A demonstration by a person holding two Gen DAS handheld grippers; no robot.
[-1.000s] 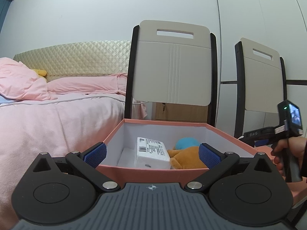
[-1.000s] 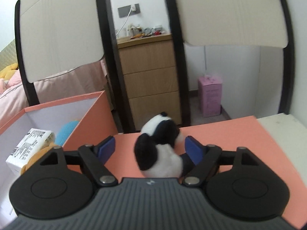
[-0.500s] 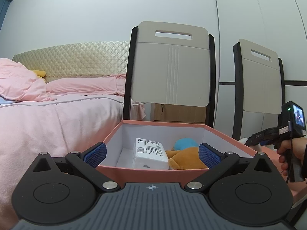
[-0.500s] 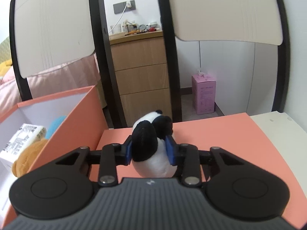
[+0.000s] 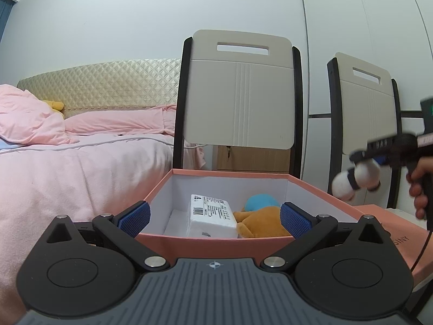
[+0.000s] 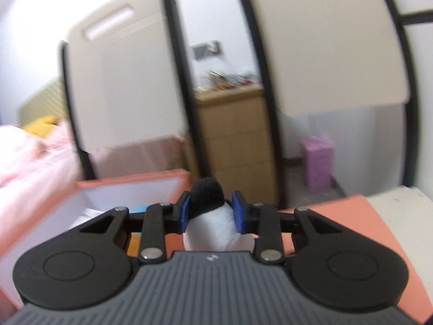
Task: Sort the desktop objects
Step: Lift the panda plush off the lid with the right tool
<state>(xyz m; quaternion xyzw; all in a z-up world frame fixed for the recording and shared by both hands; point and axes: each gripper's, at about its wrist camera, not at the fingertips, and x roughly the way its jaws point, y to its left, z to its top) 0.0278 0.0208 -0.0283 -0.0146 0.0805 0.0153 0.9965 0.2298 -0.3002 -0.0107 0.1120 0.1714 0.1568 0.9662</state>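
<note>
My right gripper [image 6: 211, 214] is shut on a black-and-white panda plush [image 6: 213, 216] and holds it in the air. In the left wrist view the panda plush [image 5: 354, 180] hangs from the right gripper [image 5: 370, 162] above the right side of the salmon-pink open box [image 5: 216, 243]. The box holds a white labelled packet [image 5: 211, 216], an orange plush [image 5: 262, 223] and a blue plush [image 5: 261, 202]. My left gripper [image 5: 213, 216] is open and empty at the box's near rim.
The box lid [image 6: 338, 216] lies flat to the right of the box. Two chairs [image 5: 238, 94] stand behind the table. A pink bed [image 5: 67, 162] lies to the left. A wooden drawer unit [image 6: 238, 140] and a pink carton [image 6: 318, 159] stand behind the chairs.
My right gripper closed on the panda plush, lifted it off the lid and carried it left toward the box. The left gripper stayed open at the box's rim.
</note>
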